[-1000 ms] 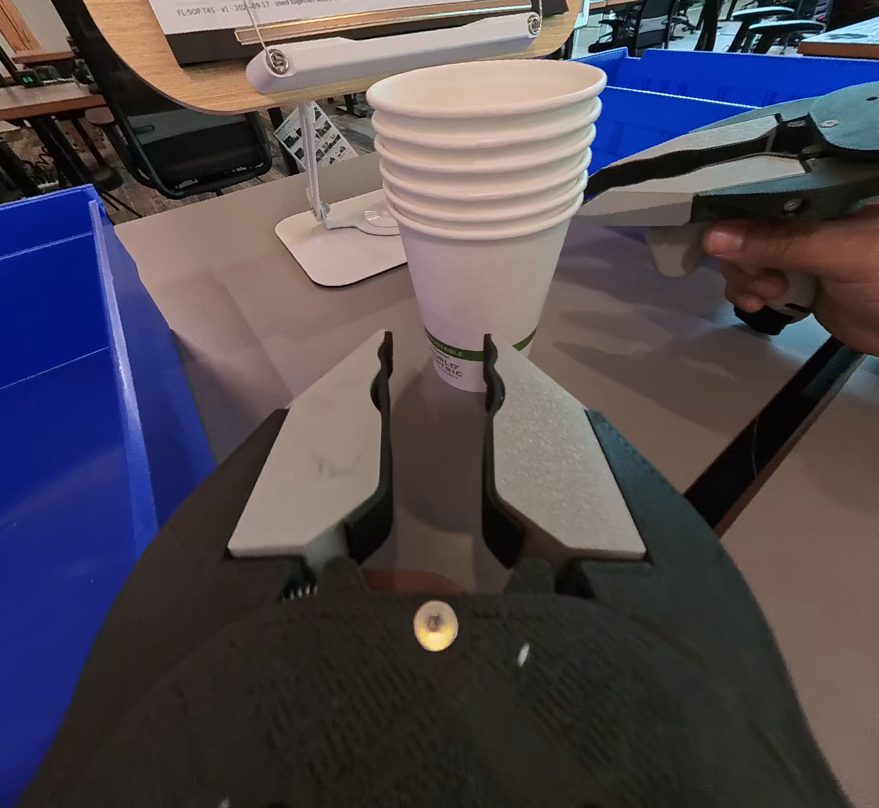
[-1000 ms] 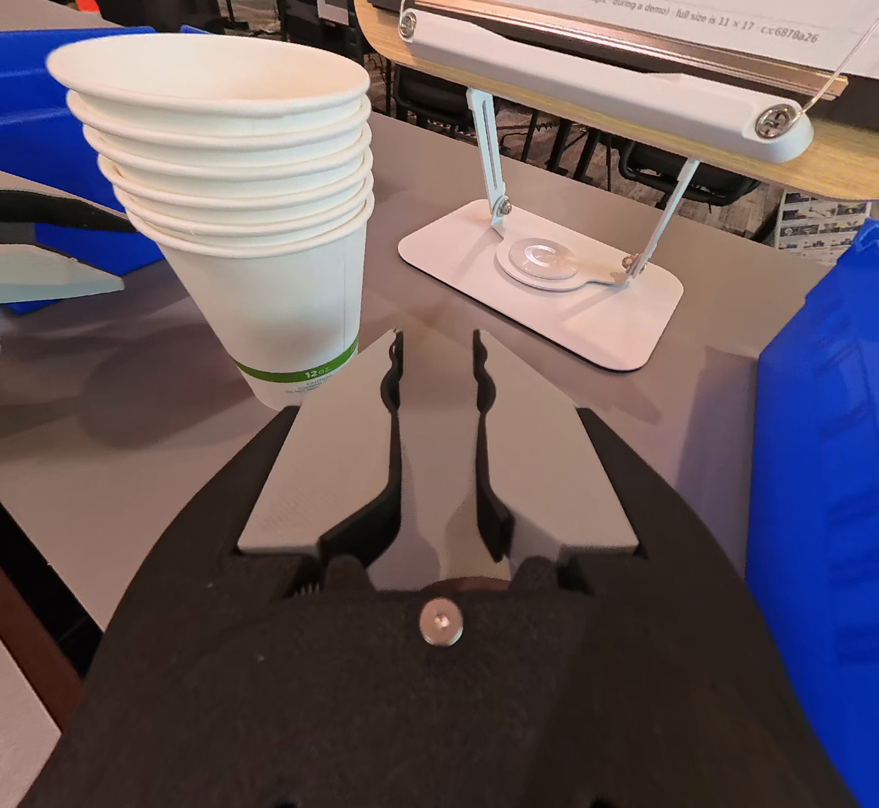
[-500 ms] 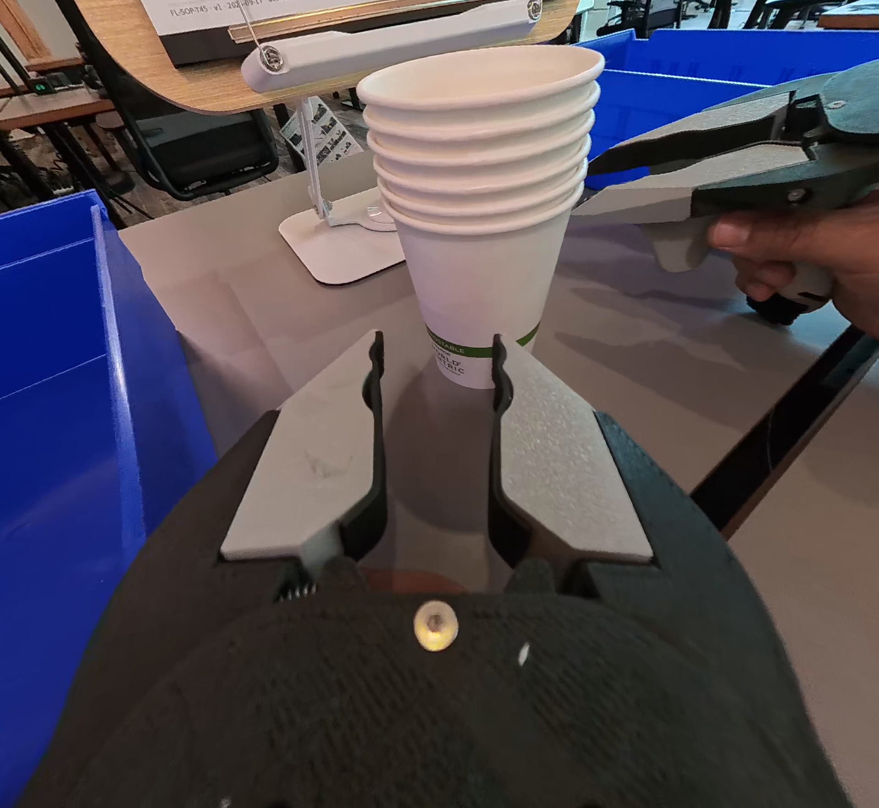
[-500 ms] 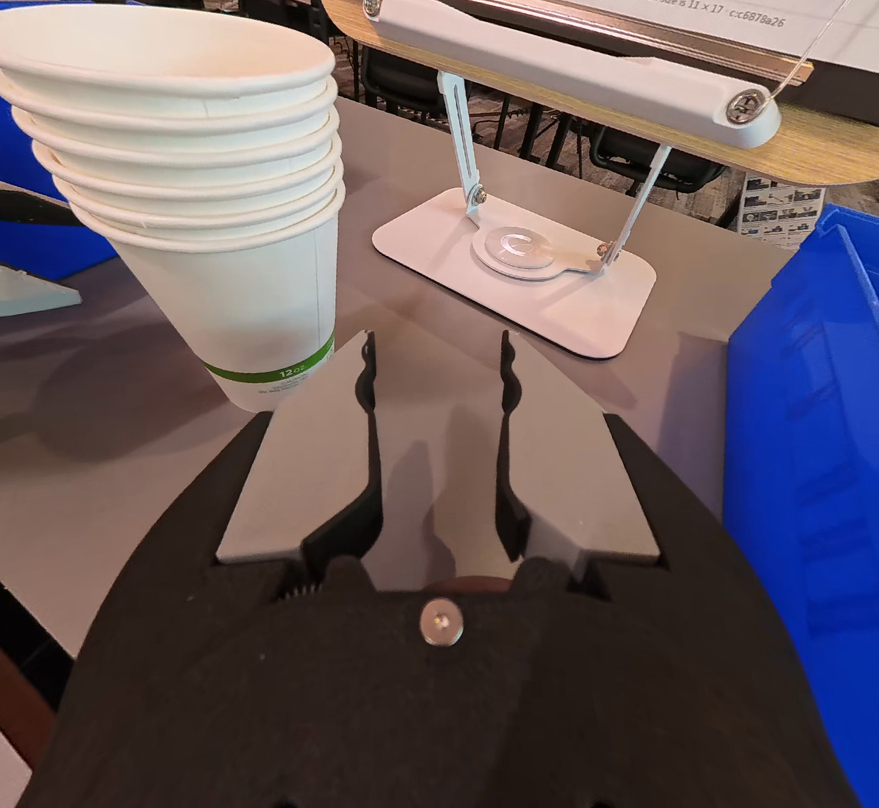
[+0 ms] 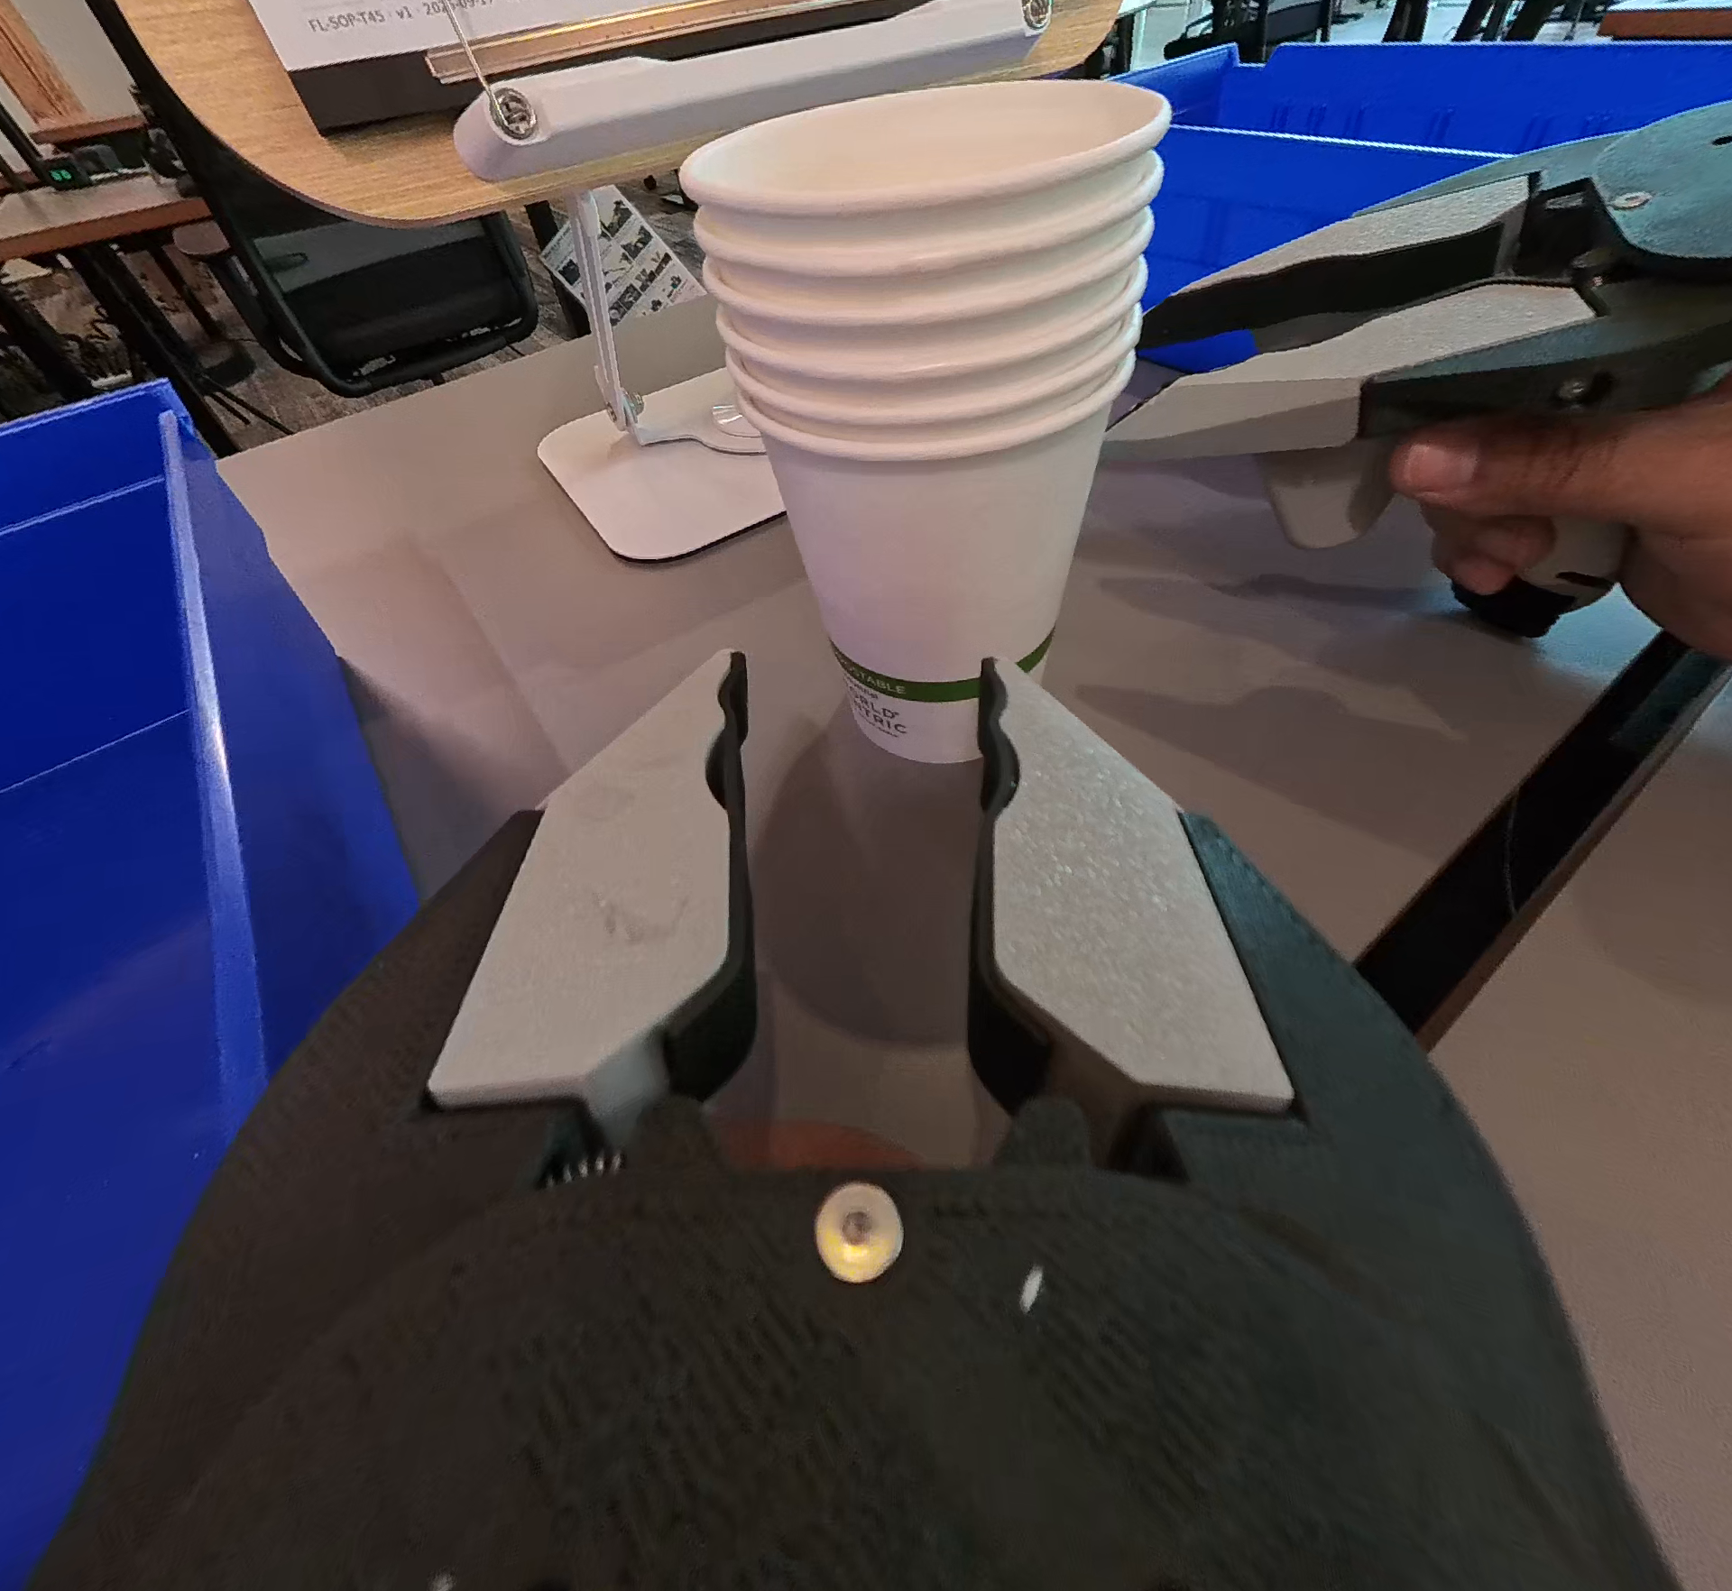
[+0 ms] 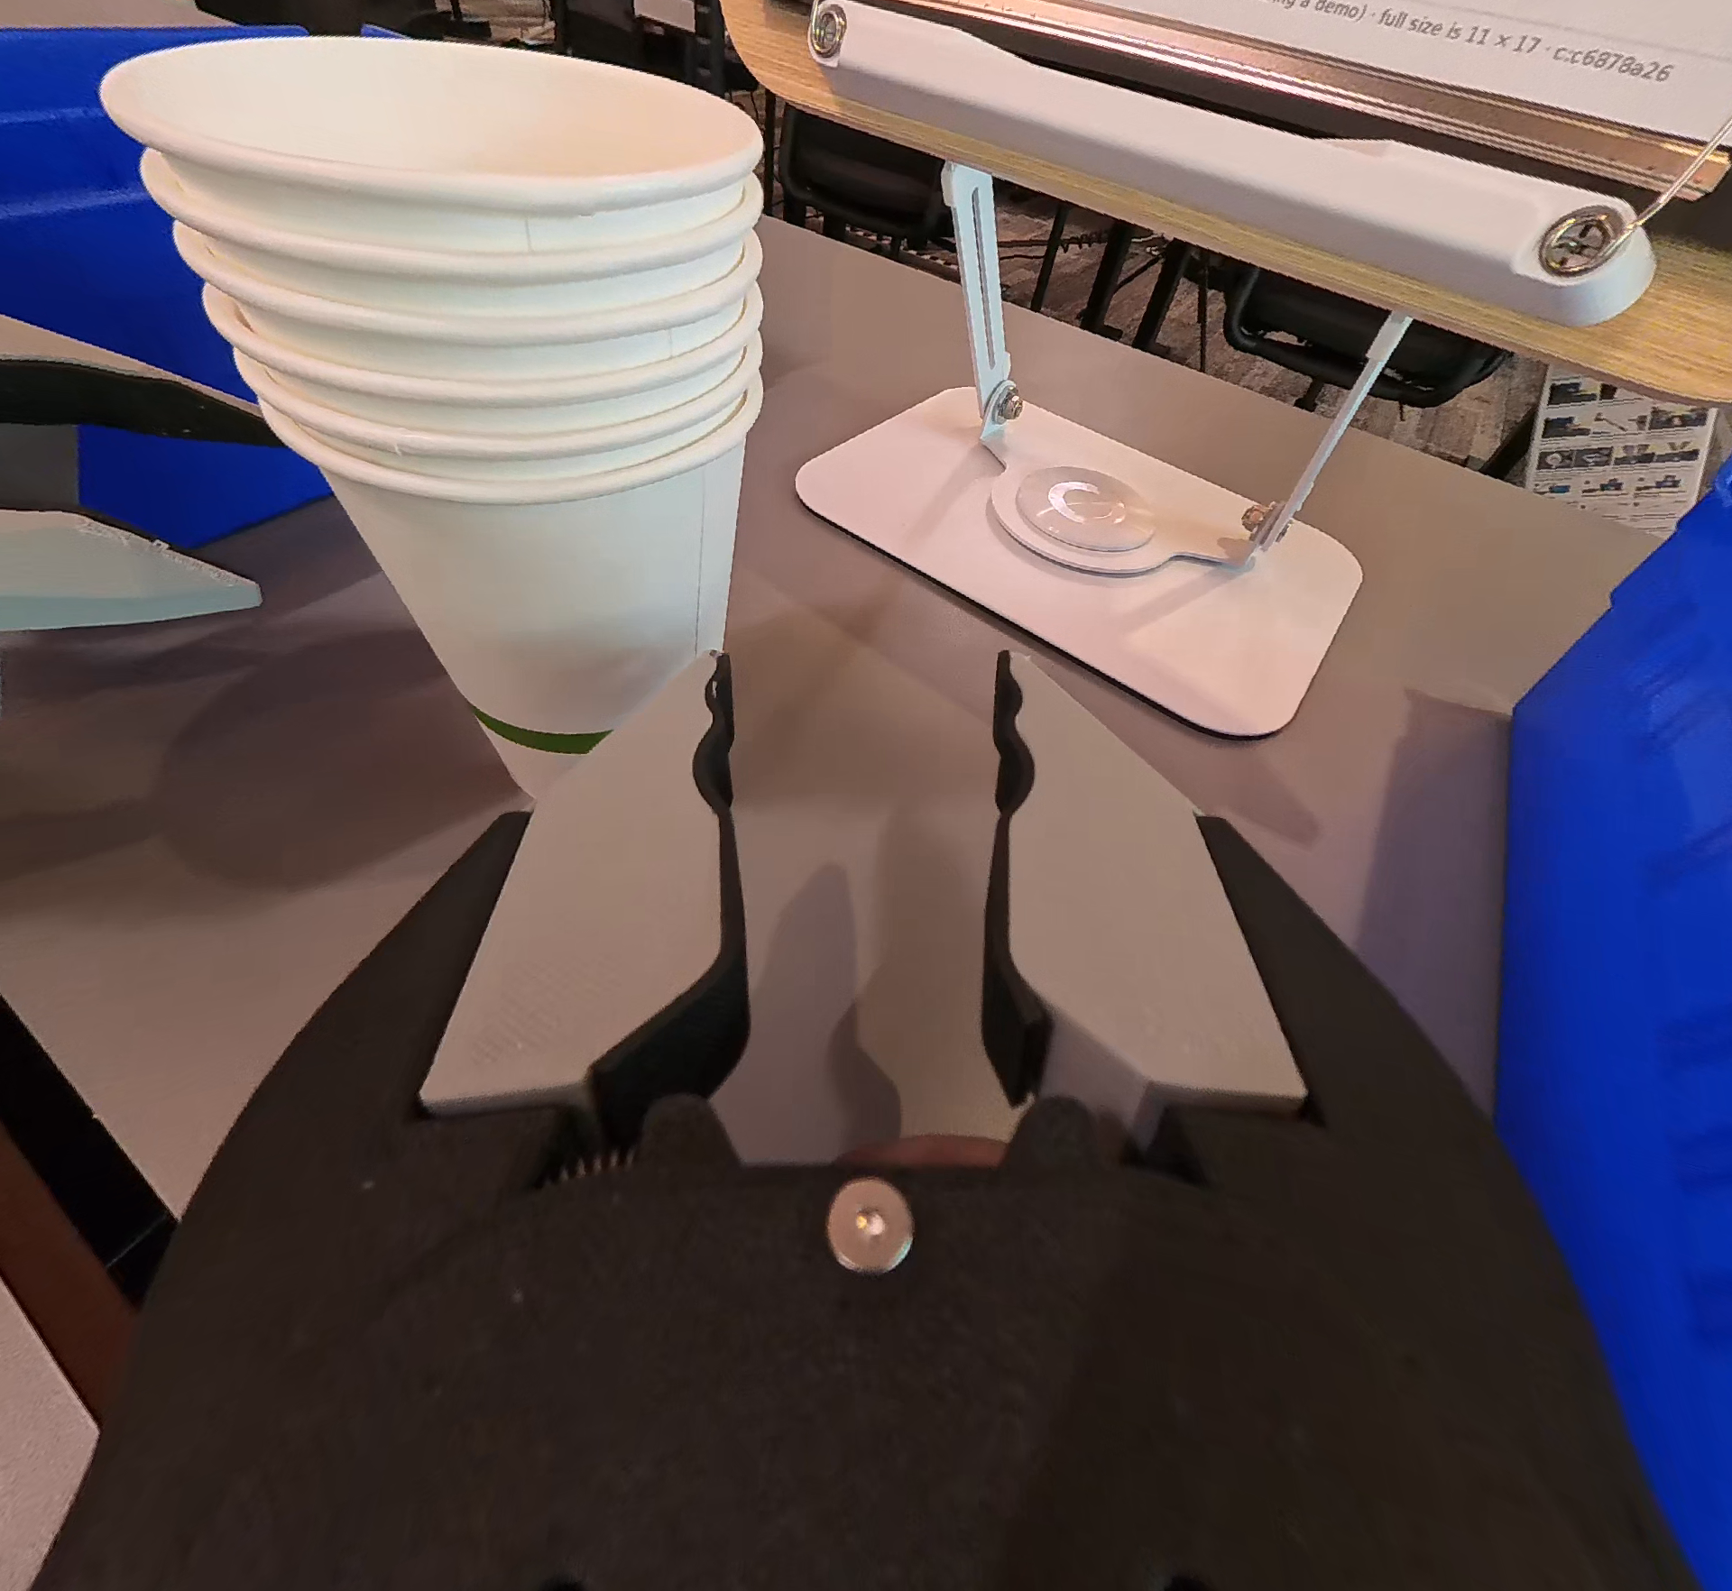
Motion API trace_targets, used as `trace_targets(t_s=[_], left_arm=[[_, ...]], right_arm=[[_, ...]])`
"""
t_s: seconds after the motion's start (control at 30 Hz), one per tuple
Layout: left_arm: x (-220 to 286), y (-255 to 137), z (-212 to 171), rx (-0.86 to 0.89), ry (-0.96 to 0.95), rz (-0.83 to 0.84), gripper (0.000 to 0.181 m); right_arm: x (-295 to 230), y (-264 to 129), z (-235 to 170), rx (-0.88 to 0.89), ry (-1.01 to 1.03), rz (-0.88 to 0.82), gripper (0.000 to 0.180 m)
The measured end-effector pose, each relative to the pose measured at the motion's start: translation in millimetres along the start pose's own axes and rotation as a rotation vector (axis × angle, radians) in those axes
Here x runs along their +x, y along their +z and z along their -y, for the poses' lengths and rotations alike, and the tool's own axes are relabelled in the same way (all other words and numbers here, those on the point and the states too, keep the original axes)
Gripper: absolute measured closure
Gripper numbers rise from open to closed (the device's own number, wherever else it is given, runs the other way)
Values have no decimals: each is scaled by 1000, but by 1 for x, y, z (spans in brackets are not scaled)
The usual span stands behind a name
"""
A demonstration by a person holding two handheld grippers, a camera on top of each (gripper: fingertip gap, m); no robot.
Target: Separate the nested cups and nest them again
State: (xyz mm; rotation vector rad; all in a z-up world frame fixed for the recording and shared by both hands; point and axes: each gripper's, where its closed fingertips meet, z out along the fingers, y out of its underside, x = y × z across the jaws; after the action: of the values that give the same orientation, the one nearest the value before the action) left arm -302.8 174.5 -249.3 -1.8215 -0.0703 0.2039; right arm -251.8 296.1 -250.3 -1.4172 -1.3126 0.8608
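Here the cup stack stands clear between two blue bins.

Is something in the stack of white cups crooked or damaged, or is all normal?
Slightly crooked. In the stack of cups, standing on the grey table, the top cup sits tilted, its rim gap wider on one side, and the upper rims are unevenly spaced. No dents or spills show. Both grippers, left and right, are open and apart from it.

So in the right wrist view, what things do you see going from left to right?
Left gripper's fingertip → stack of cups → white stand base → blue bin.
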Motion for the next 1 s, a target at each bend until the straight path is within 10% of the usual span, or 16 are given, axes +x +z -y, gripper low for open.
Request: trace_targets(t_s=[1.0], left_arm=[[17,47,11,-93,-53,-158,92]], right_arm=[[13,-21,34,176,101,43,124]])
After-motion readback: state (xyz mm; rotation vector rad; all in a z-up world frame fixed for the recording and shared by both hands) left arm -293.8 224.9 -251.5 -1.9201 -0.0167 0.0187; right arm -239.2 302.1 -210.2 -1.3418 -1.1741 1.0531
